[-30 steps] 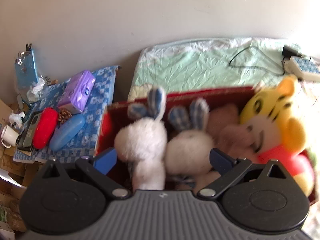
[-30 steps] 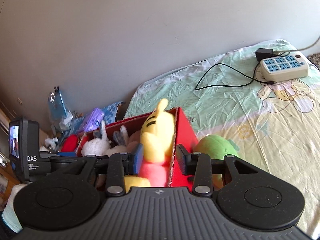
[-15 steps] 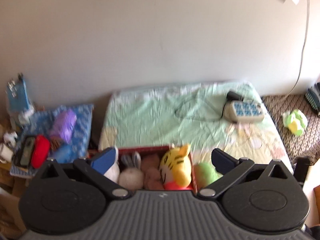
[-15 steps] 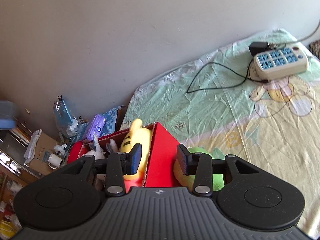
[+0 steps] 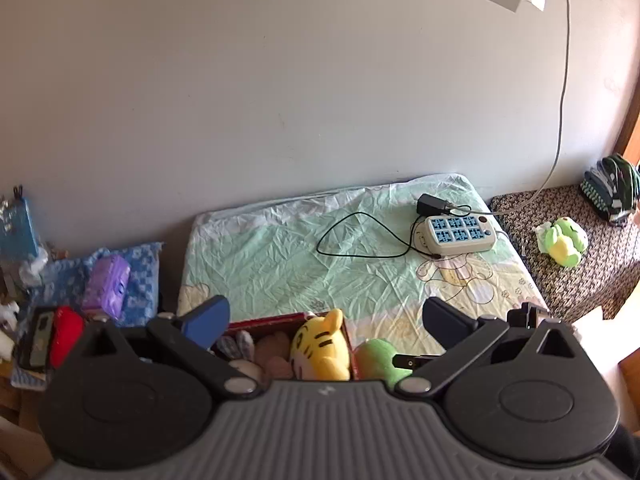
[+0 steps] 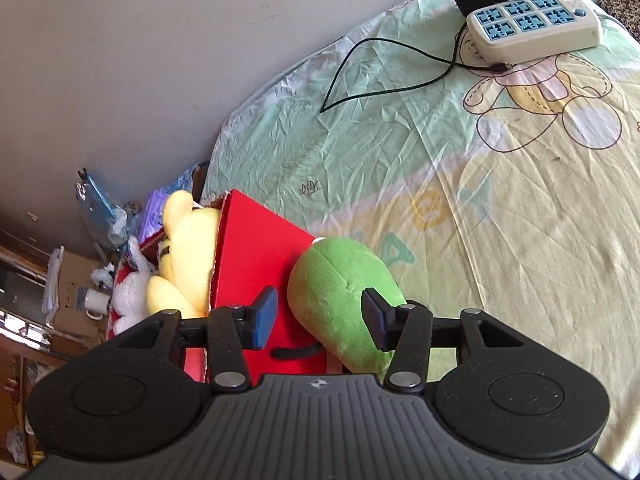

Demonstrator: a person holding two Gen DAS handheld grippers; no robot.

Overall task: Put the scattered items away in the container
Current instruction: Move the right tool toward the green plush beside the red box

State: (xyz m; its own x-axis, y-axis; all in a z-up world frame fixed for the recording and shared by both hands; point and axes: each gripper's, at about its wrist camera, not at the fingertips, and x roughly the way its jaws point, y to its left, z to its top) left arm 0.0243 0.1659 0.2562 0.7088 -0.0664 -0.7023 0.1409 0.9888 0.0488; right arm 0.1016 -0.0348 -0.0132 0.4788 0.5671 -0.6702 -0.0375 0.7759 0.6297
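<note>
The right gripper (image 6: 318, 318) is hanging low over the bed (image 6: 500, 208), its fingers (image 6: 262, 316) standing moderately apart and gripping nothing. The green plush toy (image 6: 340, 284) is lying on the sheet partly between them, nearer the right finger, and is pressing against the outer wall of the red box (image 6: 256, 248), which is sitting just beyond the left finger. Inside the box, left of that finger, the yellow tiger plush (image 6: 188, 240) and a white plush (image 6: 132, 292) are resting.

The left gripper (image 5: 326, 322) is hovering higher up, its fingers (image 5: 208, 318) spread wide and empty. Below and between them the red box (image 5: 276, 318), the yellow tiger plush (image 5: 320, 344) and the green plush toy (image 5: 378, 356) are showing. Well beyond the right finger a power strip (image 5: 460, 234) is lying on the bed, and farther right a second green plush (image 5: 564, 240) is sitting on a patterned surface.
</note>
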